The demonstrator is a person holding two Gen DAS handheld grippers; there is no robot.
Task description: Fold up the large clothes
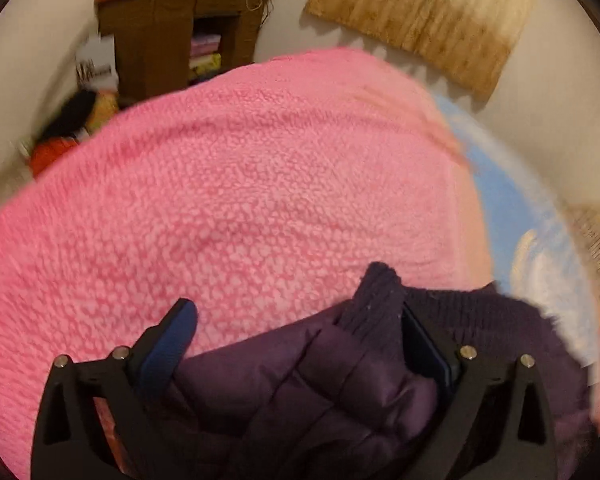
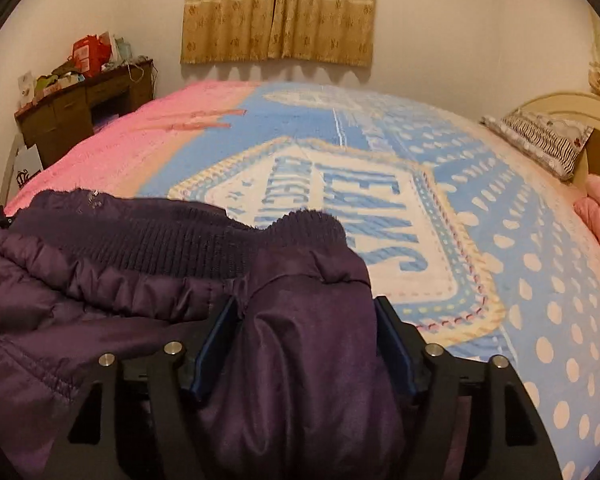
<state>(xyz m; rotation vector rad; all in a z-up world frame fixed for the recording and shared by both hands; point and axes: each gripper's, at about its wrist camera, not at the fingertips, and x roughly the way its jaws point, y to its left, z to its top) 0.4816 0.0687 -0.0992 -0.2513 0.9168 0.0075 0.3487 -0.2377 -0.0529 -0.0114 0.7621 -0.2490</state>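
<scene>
A dark purple puffer jacket (image 2: 100, 288) with a ribbed knit hem (image 2: 160, 240) lies on the bed at the near edge. My left gripper (image 1: 294, 308) stands wide open over the jacket (image 1: 300, 392). Quilted fabric lies loose between its fingers, and the knit hem (image 1: 380, 300) bunches against the right finger. The left fingertip (image 1: 182, 316) is clear of the cloth. My right gripper (image 2: 305, 302) has a puffy fold of the jacket filling the gap between its blue pads (image 2: 216, 344), touching both.
The bed carries a pink fleece blanket (image 1: 240, 184) and a blue dotted blanket (image 2: 520, 240). A brown desk (image 2: 80, 104) piled with things stands at the far left corner. Curtains (image 2: 280, 12) hang on the far wall. A striped pillow (image 2: 540, 140) lies at the headboard on the right.
</scene>
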